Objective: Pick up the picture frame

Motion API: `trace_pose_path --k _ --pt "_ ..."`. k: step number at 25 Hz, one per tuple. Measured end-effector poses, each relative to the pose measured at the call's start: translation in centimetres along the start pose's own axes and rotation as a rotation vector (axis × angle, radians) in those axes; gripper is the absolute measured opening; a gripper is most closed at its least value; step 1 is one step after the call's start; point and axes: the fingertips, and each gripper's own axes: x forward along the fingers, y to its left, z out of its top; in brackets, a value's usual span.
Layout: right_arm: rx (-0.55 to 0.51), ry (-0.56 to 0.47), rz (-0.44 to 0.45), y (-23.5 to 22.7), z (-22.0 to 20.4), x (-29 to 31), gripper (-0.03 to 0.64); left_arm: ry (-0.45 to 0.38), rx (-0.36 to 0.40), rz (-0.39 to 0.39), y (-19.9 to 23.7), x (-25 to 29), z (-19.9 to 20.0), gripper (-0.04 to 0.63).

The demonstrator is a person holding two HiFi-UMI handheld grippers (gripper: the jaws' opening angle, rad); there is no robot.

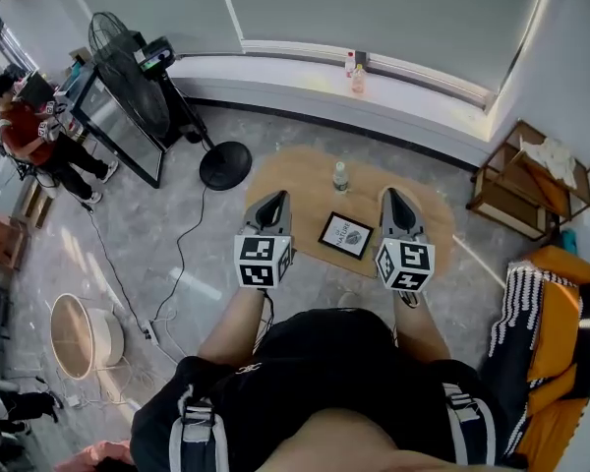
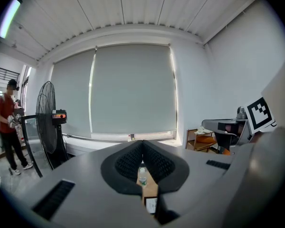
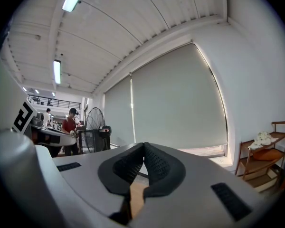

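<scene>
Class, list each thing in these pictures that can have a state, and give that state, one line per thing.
left gripper, shut, empty
right gripper, shut, empty
picture frame, lying flat on the table, untouched
water bottle, upright
window blind, lowered
fan, standing; whether it is running cannot be told

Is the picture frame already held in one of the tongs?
No, the picture frame sits on the wooden table, between the left tongs and right tongs, touching neither.
</scene>
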Motion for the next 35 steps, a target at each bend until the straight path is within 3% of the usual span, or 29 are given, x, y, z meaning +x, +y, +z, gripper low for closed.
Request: trace_pose_path --k 11,16,28,34,35 --pt "0.003 0.03 -0.016 -7.6 0.2 6.0 0.017 0.024 0.03 -0.054 -3.3 10.1 2.0 0.021" --pt "0.009 0.059 -0.04 -7.8 -0.7 7.7 0.017 0.032 0.007 -0.079 -1.8 12.2 1.5 0.021" --pt "0.011 0.076 -0.201 -8.2 -1.7 11.6 0.017 0.032 0.012 -0.236 2.4 17.8 1.0 0.021" --pt "0.059 0.122 -0.22 -8.6 -4.0 13.5 0.018 0.061 0.003 -0.267 3.3 20.9 -0.2 0.028" --pt "0.08 0.133 -0.216 -8.6 -4.6 13.8 0.017 0.074 -0.004 -0.278 3.5 21.4 -0.5 0.054"
